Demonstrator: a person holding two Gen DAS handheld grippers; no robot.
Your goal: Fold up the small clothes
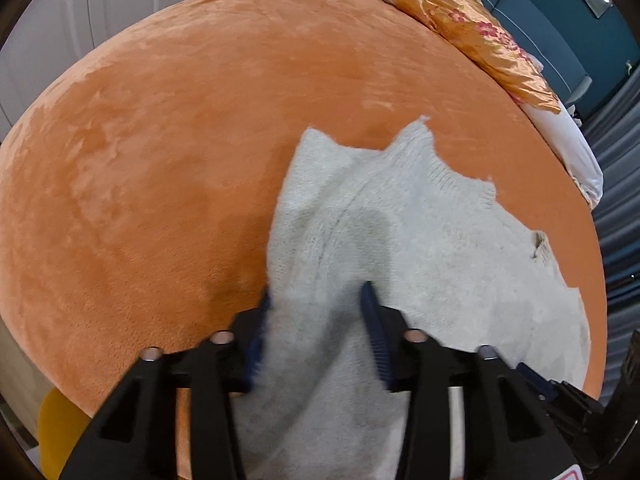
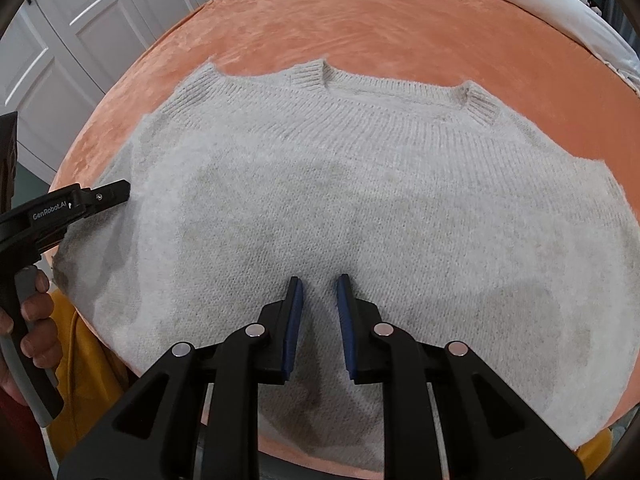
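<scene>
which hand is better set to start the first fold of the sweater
Left, probably. Its tool sits at the sweater's side edge with knit bunched between its pads. The right tool is over the middle of the sweater, away from any edge.

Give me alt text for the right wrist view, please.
A pale grey knitted sweater lies spread flat, neckline away from the camera, on an orange plush bed cover. The right gripper pinches its near hem; the left gripper reaches its left edge.
</scene>
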